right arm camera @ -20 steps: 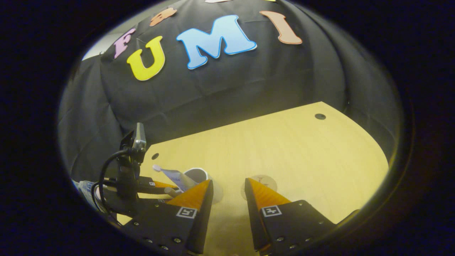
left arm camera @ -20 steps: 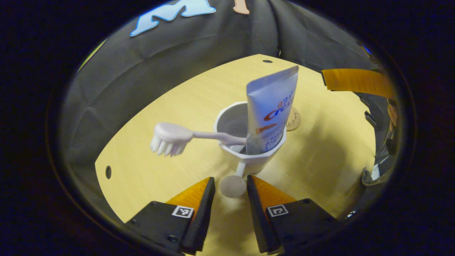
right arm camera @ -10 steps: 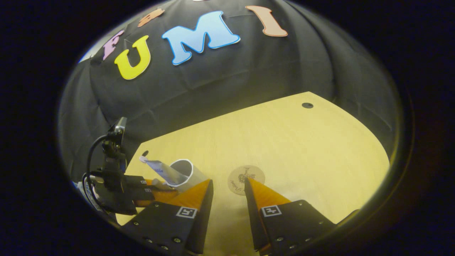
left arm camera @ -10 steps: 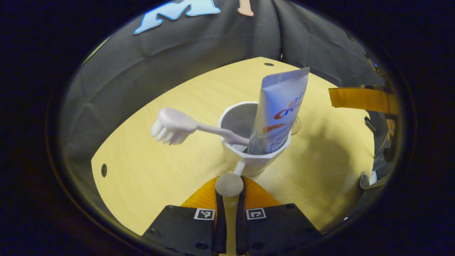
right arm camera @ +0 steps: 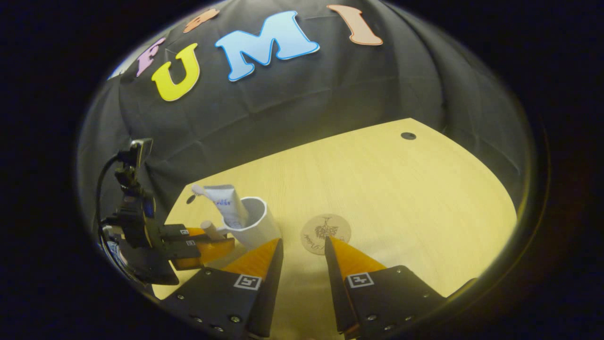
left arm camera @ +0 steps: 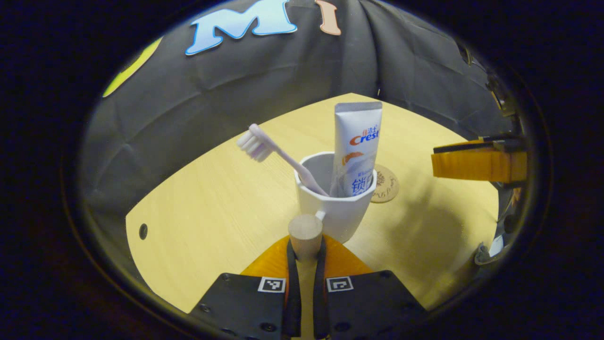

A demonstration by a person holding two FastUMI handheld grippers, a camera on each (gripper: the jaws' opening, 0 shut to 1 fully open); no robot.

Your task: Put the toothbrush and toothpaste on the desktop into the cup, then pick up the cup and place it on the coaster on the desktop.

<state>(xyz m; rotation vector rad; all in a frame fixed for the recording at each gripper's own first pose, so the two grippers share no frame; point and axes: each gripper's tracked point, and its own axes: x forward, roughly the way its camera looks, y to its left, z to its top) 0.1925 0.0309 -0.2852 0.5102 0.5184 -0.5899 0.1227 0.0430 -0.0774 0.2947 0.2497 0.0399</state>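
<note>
A white cup (left arm camera: 337, 212) holds a pale pink toothbrush (left arm camera: 278, 156), bristles up and leaning left, and an upright toothpaste tube (left arm camera: 355, 148). My left gripper (left arm camera: 304, 248) is shut on the cup's round wooden handle (left arm camera: 305, 231) and holds the cup tilted a little above the desktop. A round wooden coaster (left arm camera: 386, 183) lies just right of and behind the cup. In the right gripper view, the cup (right arm camera: 255, 229), the coaster (right arm camera: 325, 233) and the left gripper (right arm camera: 207, 243) sit at lower left. My right gripper (right arm camera: 302, 250) stands open with nothing between its fingers, near the coaster.
The light wooden desktop (right arm camera: 387, 189) has small dark holes at its far corner (right arm camera: 408, 136) and left edge (left arm camera: 143, 231). Black cloth walls it at the back. The right gripper's finger (left arm camera: 476, 163) juts in at the right of the left gripper view.
My left gripper closed on the cup's handle and lifted the cup, which tipped from leaning to nearly upright. The toothbrush swung upward. The right gripper barely moved.
</note>
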